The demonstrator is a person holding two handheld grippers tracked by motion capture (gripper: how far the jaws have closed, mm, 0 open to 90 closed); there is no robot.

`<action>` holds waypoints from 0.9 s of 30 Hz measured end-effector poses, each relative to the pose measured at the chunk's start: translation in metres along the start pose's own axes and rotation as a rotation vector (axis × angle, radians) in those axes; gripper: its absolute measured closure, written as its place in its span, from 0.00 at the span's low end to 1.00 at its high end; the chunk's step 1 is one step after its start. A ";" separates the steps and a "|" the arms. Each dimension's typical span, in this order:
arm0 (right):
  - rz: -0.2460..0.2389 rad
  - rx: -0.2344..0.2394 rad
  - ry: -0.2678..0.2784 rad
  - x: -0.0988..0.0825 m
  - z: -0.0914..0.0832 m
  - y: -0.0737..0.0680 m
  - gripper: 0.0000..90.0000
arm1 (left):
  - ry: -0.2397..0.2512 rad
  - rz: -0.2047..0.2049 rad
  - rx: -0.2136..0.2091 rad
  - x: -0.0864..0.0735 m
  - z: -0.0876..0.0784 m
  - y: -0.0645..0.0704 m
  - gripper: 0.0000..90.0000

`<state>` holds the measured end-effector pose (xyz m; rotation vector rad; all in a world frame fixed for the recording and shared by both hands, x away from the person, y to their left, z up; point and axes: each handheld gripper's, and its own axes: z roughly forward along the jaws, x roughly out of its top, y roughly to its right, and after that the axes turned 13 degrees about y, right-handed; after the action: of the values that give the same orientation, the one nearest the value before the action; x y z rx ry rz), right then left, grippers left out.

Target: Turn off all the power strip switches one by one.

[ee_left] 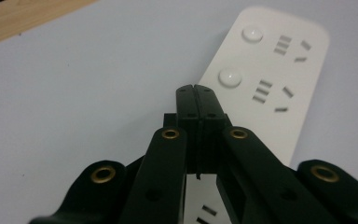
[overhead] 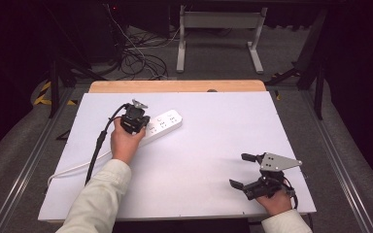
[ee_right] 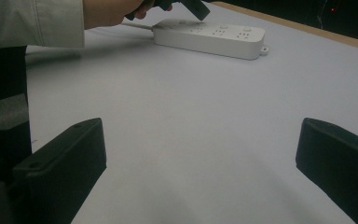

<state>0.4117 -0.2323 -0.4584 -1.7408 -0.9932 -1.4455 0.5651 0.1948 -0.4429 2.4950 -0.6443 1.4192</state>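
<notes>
White surface [overhead: 199, 160] runs across the middle of the high view, bare for the most part; a light wooden strip [overhead: 175, 86] edges its far side. Lower right of that view: right gripper [overhead: 245, 171] held low near the front edge, jaws wide apart with nothing between them; grey three-cornered plate on top; in the right gripper view the two black jaws stand at the lower left and lower right corners with open surface between. Left of centre, farther up: left hand [overhead: 125, 141], pale sleeve [overhead: 99, 199] entering from the bottom, holds the left gripper [ee_left: 196, 100] over the near end of a white power strip [overhead: 162, 124]; jaws pressed together, tips just over the strip beside a round button [ee_left: 229, 77], contact cannot be told. Strip lies aslant, upper centre-left; its white cord [overhead: 73, 170] trails to the lower left. Beyond the surface: grey floor, tangled dark cables [overhead: 141, 58] upper left, a white metal frame [overhead: 221, 34] top centre, dark surroundings.
</notes>
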 end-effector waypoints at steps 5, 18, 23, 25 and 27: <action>0.002 0.001 -0.002 0.000 0.000 0.000 0.02 | 0.025 -0.004 -0.036 0.010 0.001 0.006 1.00; 0.006 0.004 0.003 -0.001 0.000 0.001 0.02 | 0.015 -0.041 -0.070 0.015 0.033 0.019 1.00; 0.004 0.007 0.004 0.000 -0.001 0.000 0.02 | 0.003 -0.041 -0.049 0.014 0.037 0.019 1.00; 0.004 0.007 0.004 0.000 -0.001 0.000 0.02 | -0.010 -0.034 -0.042 0.012 0.039 0.019 1.00; 0.003 0.007 0.003 0.000 -0.001 0.000 0.02 | -0.004 -0.034 -0.039 0.012 0.040 0.020 1.00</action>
<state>0.4113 -0.2330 -0.4585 -1.7335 -0.9921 -1.4404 0.5915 0.1588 -0.4541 2.4674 -0.6218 1.3769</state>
